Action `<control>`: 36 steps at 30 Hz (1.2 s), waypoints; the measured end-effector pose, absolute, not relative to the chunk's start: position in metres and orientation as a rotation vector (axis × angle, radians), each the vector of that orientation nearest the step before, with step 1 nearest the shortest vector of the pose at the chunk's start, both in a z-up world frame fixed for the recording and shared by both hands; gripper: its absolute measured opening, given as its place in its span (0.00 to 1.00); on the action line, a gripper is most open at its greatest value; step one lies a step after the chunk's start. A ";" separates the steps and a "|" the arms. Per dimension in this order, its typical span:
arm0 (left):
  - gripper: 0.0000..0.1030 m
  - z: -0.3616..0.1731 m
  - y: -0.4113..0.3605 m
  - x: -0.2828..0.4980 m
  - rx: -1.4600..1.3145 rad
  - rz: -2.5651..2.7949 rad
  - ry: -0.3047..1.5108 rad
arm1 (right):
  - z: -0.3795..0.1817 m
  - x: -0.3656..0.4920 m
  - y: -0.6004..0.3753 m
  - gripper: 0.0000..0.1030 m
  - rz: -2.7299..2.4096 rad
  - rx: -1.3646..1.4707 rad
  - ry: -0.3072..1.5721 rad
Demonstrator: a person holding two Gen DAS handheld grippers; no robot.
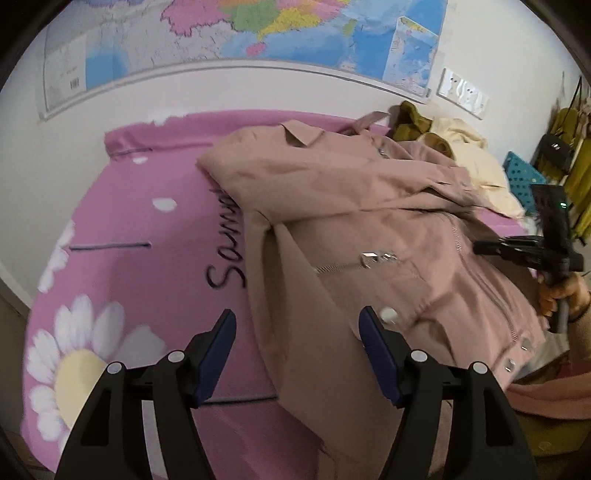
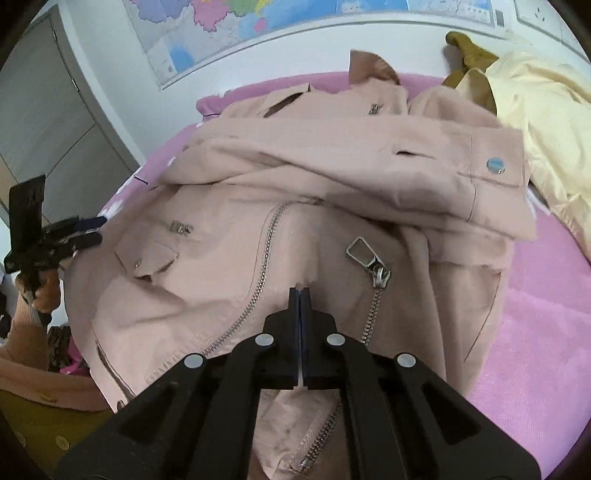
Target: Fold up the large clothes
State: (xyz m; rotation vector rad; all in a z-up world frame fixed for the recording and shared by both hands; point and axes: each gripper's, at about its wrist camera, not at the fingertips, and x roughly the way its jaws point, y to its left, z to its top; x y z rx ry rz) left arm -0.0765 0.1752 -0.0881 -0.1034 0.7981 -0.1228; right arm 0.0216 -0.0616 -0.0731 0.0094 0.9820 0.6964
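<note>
A dusty-pink zip jacket (image 1: 369, 206) lies front-up on the pink daisy bed sheet (image 1: 147, 221), with one sleeve folded across its chest. My left gripper (image 1: 297, 314) hovers open over the jacket's left edge, and cloth lies below its fingers without being pinched. In the right wrist view the same jacket (image 2: 332, 177) fills the middle. My right gripper (image 2: 300, 291) is shut on a small pucker of the jacket front, between the two zippers and just left of the big zipper pull (image 2: 360, 251). Each gripper shows in the other's view: the right gripper (image 1: 491, 245), the left gripper (image 2: 85, 236).
A cream garment (image 2: 535, 92) and an olive garment (image 2: 469, 55) are piled at the bed's far right. A map (image 1: 258, 29) hangs on the wall behind. Beyond the bed are a teal basket (image 1: 524, 173) and hanging clothes with a black bag (image 1: 554, 151). Grey cupboard doors (image 2: 55, 110) stand left.
</note>
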 end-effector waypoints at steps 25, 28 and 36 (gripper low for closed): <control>0.82 -0.123 0.159 -0.097 -0.231 -0.344 0.937 | -0.088 -0.049 -0.224 0.74 0.605 0.483 0.974; 0.71 -0.123 0.156 -0.097 -0.261 -0.364 0.959 | -0.095 -0.055 -0.211 0.74 0.675 0.488 0.995; 0.77 -0.124 0.147 -0.091 -0.295 -0.392 0.975 | -0.096 -0.064 -0.181 0.69 0.788 0.448 0.986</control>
